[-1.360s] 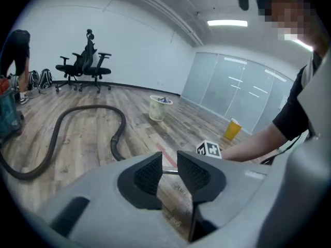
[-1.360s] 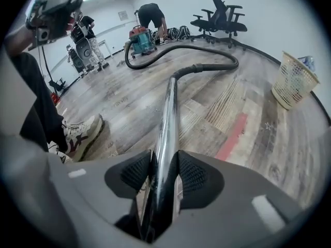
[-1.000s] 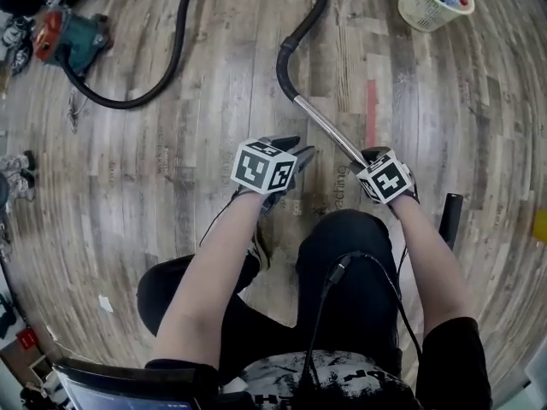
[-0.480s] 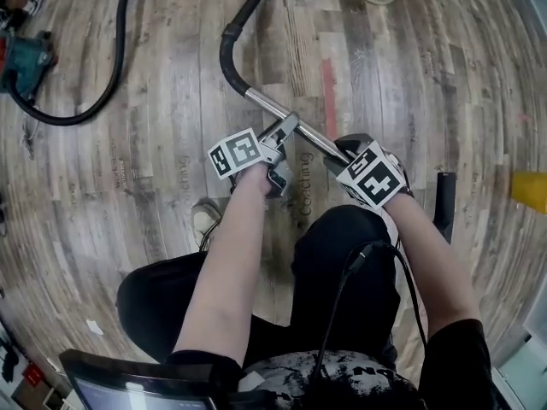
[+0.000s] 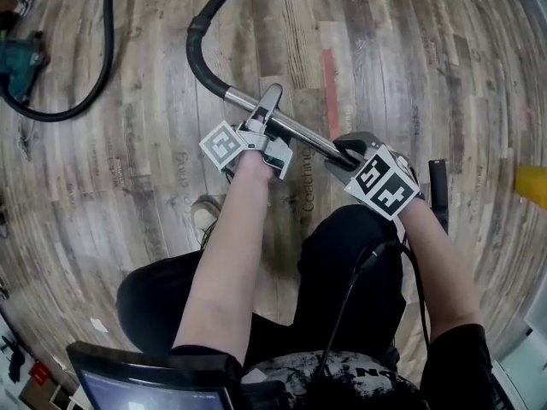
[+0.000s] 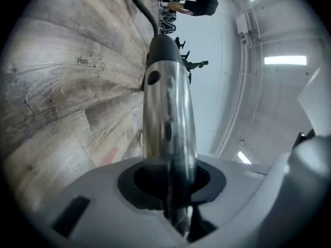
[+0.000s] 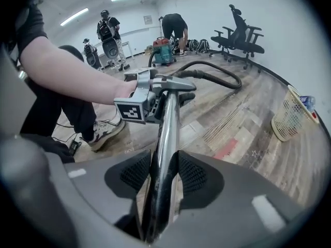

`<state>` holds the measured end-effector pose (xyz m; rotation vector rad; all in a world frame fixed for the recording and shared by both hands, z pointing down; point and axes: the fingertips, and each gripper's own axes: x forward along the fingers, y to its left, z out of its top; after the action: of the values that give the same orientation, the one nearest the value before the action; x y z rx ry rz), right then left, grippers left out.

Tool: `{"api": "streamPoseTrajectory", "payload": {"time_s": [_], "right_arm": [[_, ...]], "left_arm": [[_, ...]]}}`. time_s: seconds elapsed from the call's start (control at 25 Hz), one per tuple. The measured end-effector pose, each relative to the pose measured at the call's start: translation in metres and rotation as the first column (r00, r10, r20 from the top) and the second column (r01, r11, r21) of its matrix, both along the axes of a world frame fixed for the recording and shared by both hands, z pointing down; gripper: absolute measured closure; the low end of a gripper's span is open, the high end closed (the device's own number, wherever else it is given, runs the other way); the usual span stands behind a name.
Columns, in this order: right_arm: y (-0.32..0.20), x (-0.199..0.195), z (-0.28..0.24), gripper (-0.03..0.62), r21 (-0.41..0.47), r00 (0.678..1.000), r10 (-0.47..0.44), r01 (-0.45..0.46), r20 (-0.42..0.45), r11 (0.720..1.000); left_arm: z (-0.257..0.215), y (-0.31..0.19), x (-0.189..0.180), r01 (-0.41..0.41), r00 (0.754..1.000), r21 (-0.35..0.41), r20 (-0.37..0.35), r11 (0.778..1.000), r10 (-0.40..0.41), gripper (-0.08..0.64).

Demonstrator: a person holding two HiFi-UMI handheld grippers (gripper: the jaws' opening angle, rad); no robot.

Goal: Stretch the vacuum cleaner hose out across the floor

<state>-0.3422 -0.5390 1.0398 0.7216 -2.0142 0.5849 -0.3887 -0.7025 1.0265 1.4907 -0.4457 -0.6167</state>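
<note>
The left gripper [image 5: 270, 108] is clamped across a slim chrome-plated metal wand tube [image 5: 299, 131]. Its jaws have just been closing, with the tube seated between the dark pads. The right gripper [image 5: 346, 154] is pinched on the same tube nearer the person, its ribbed pads pressed against both sides.

The tube is held above the pale wood-plank floor [image 5: 171, 178] and slants away to a curved black plastic handle bend [image 5: 197, 51]. From there the black corrugated hose [image 5: 107, 49] runs out of the top of the head view. A further length of it lies curved on the floor, leading to the teal canister vacuum cleaner [image 5: 17, 62] at the far left. The hose is therefore judged to be still looped, not stretched.

The tube is judged rigid, smooth and rather slippery, so a firm two-point hold is suited to it. The hose is expected to be light, limp and springy, inclined to curl back. It is better drawn out by the tube or handle bend than by its ribs.
</note>
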Motion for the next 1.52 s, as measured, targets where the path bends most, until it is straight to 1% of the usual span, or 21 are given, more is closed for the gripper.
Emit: {"api": "streamPoseTrajectory", "payload": {"time_s": [0.08,0.16,0.24,0.36,0.44,0.48,0.52,0.56,0.6,0.72,0.76,0.84,0.88,0.96,1.04,1.08,1.12,1.2,1.28,1.44,1.52], "right_arm": [[-0.007,0.004,0.004,0.417,0.026,0.999,-0.013,0.014,-0.048,1.000],[-0.013,0.005,0.007,0.419,0.044,0.997,-0.008,0.012,-0.079,0.999],[-0.018,0.003,0.010,0.410,0.052,0.994,-0.009,0.015,-0.110,0.999],[-0.021,-0.002,0.022,0.388,0.044,0.986,-0.035,0.043,-0.165,0.998],[-0.022,-0.005,0.031,0.387,0.022,0.978,-0.050,0.055,-0.204,0.998],[-0.023,-0.006,0.035,0.415,0.013,0.973,-0.057,0.062,-0.222,0.998],[-0.023,-0.007,0.036,0.486,0.011,0.970,-0.064,0.069,-0.236,0.998],[-0.023,-0.009,0.037,0.506,0.016,0.967,-0.068,0.074,-0.244,0.997],[-0.023,-0.010,0.037,0.512,0.023,0.966,-0.068,0.076,-0.248,0.997],[-0.025,-0.010,0.036,0.517,0.039,0.966,-0.064,0.076,-0.252,0.996],[-0.025,-0.010,0.035,0.517,0.043,0.966,-0.063,0.077,-0.253,0.996],[-0.026,-0.010,0.031,0.517,0.048,0.967,-0.062,0.076,-0.248,0.996],[-0.025,-0.010,0.028,0.517,0.049,0.968,-0.062,0.076,-0.241,0.996],[-0.029,-0.012,0.021,0.517,0.058,0.973,-0.057,0.072,-0.225,0.996],[-0.042,-0.020,0.009,0.515,0.080,0.978,-0.031,0.048,-0.206,0.996],[-0.048,-0.027,0.000,0.515,0.088,0.981,-0.015,0.033,-0.193,0.996],[-0.052,-0.036,-0.010,0.515,0.090,0.984,-0.001,0.018,-0.176,0.996],[-0.056,-0.056,-0.033,0.515,0.083,0.990,0.017,-0.005,-0.138,0.997],[-0.054,-0.077,-0.058,0.515,0.067,0.994,0.014,-0.007,-0.107,0.998],[-0.045,-0.106,-0.114,0.515,0.038,0.993,-0.049,0.054,-0.104,0.998],[-0.037,-0.115,-0.143,0.515,0.020,0.992,-0.078,0.080,-0.095,0.997]], "left_arm": [[-0.014,-0.002,0.003,-0.007,0.999,0.059,0.036,0.998,0.005,0.474],[-0.025,-0.003,0.004,-0.016,0.997,0.100,0.076,0.995,0.008,0.476],[-0.032,-0.003,0.004,-0.025,0.994,0.118,0.105,0.993,0.013,0.476],[-0.045,0.002,0.004,-0.040,0.994,0.131,0.106,0.991,0.027,0.477],[-0.051,0.003,0.003,-0.042,0.993,0.145,0.117,0.989,0.025,0.477],[-0.054,0.002,0.003,-0.037,0.992,0.151,0.124,0.988,0.018,0.477],[-0.058,0.001,0.002,-0.031,0.992,0.152,0.125,0.988,0.012,0.477],[-0.061,0.002,0.002,-0.031,0.992,0.157,0.130,0.987,0.011,0.477],[-0.062,0.003,0.001,-0.037,0.990,0.163,0.137,0.986,0.015,0.477],[-0.066,0.006,0.003,-0.040,0.992,0.149,0.121,0.988,0.022,0.479],[-0.066,0.006,0.002,-0.041,0.991,0.160,0.131,0.986,0.020,0.479],[-0.067,0.004,0.000,-0.061,0.984,0.216,0.178,0.974,0.022,0.479],[-0.068,0.004,0.000,-0.076,0.981,0.228,0.194,0.971,0.031,0.480],[-0.073,0.003,0.001,-0.116,0.973,0.228,0.221,0.967,0.064,0.482],[-0.087,-0.008,-0.001,-0.171,0.960,0.269,0.262,0.948,0.098,0.485],[-0.099,-0.015,-0.004,-0.185,0.958,0.289,0.266,0.939,0.106,0.485],[-0.112,-0.020,-0.009,-0.187,0.959,0.299,0.263,0.936,0.108,0.486],[-0.134,-0.025,-0.023,-0.171,0.962,0.268,0.255,0.948,0.101,0.491],[-0.158,-0.025,-0.041,-0.153,0.963,0.244,0.254,0.958,0.090,0.494],[-0.211,-0.020,-0.080,-0.087,0.973,0.253,0.231,0.964,0.027,0.499],[-0.240,-0.013,-0.090,-0.081,0.972,0.255,0.234,0.963,0.020,0.497]]}}
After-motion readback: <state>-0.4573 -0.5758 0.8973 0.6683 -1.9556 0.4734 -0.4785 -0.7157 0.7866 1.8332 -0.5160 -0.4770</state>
